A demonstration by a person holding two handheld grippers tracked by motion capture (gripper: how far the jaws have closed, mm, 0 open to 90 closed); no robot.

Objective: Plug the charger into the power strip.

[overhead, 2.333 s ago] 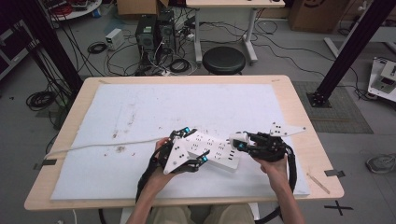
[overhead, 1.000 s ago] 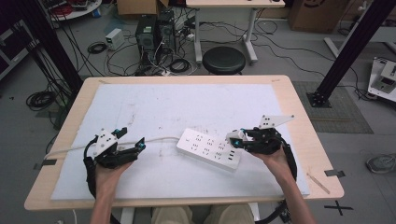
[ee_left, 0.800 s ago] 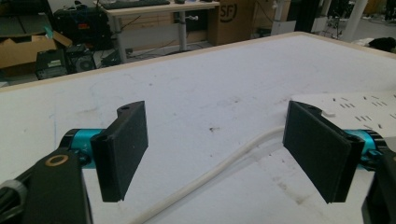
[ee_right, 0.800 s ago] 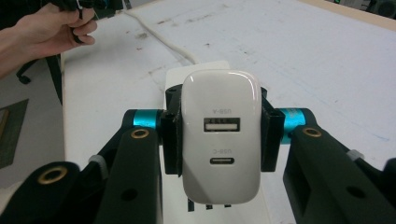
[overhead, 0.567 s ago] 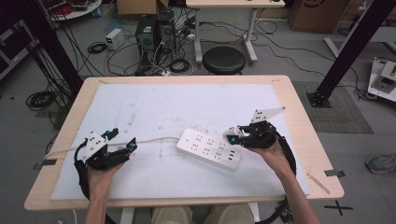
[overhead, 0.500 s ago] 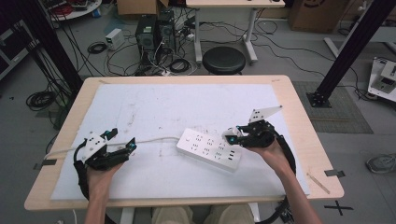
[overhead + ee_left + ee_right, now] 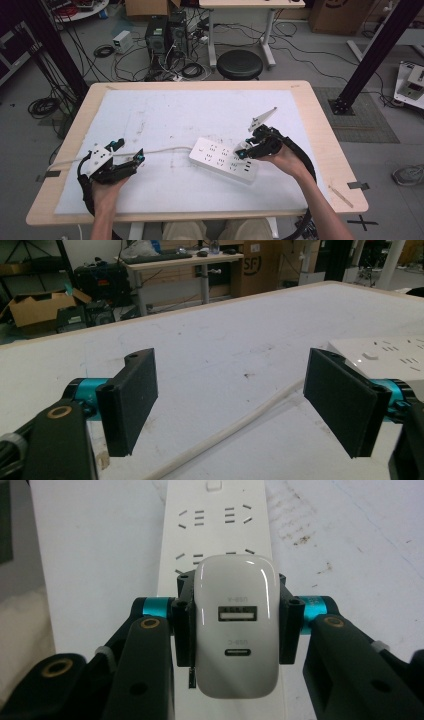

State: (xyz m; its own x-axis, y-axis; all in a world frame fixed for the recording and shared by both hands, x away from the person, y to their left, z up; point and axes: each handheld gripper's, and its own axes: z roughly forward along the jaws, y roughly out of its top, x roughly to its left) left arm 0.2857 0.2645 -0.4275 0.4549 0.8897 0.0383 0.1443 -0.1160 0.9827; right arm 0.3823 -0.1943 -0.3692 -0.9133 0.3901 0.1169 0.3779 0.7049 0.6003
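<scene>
A cluttered workshop is seen in the back, with a black round stool, computer towers and loads of cables on the grey floor. Up front, a light wooden table is covered by a white mat that's pretty scuffed and speckled.

A white power strip is laid flat on the mat, a bit right of the middle, angled across it. Its white cord is run off to the left, towards the table's left edge.

The right gripper is held over the right end of the strip, and a white USB charger is clamped between its jaws. In the right gripper view the charger is seen end-on, two ports facing the camera, squeezed from both sides by the black pads, with the strip's sockets right behind it. Whether the charger is actually seated in a socket can't be told from here.

The left gripper is parked well to the left of the strip, low over the mat, jaws spread wide with nothing gripped. In the left gripper view the cord is seen passing on the mat between the two pads, not pinched, and a corner of the power strip is caught just past the right-hand pad.
</scene>
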